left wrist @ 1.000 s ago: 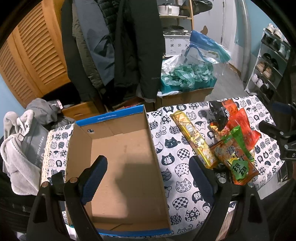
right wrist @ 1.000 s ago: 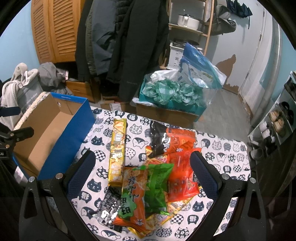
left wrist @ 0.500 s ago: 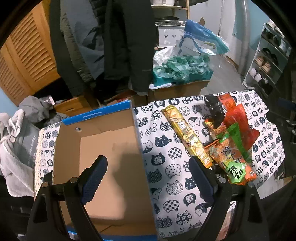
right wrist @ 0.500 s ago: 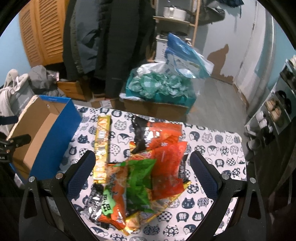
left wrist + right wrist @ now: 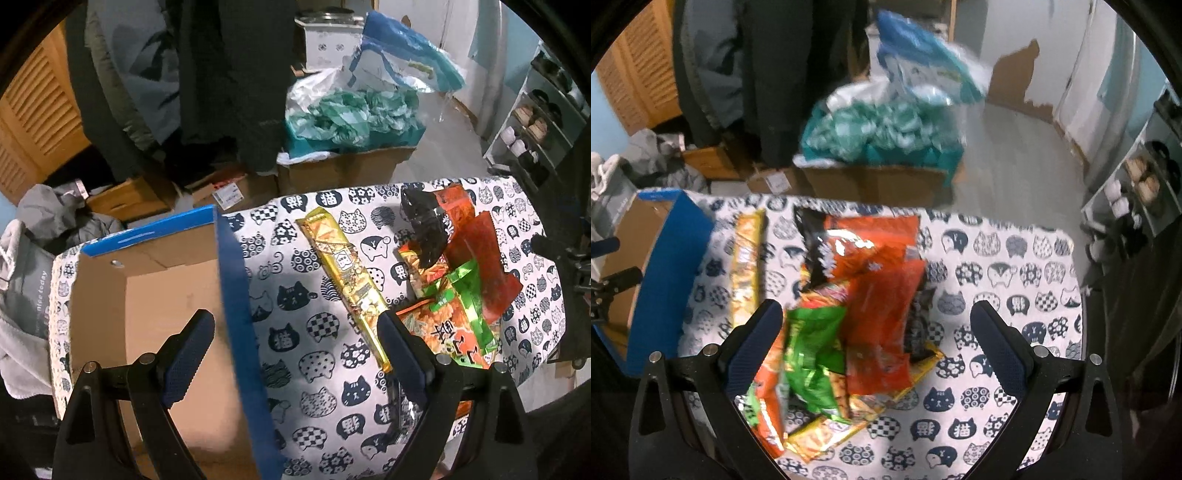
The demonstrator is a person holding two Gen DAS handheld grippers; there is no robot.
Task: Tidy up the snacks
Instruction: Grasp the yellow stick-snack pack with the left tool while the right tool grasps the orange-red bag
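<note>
Left gripper [image 5: 295, 354] spread wide, empty, straddling blue side wall of open cardboard box with blue outside [image 5: 236, 295] at lower left of left view. Box interior bare. Long gold snack pack [image 5: 347, 280] lying alone at frame centre on cat-print tablecloth [image 5: 317, 369], between box and pile. Right gripper [image 5: 873, 339] also wide apart, empty, above heap of orange, red and green snack bags [image 5: 871, 302] at centre of right view. Right view blurred.
</note>
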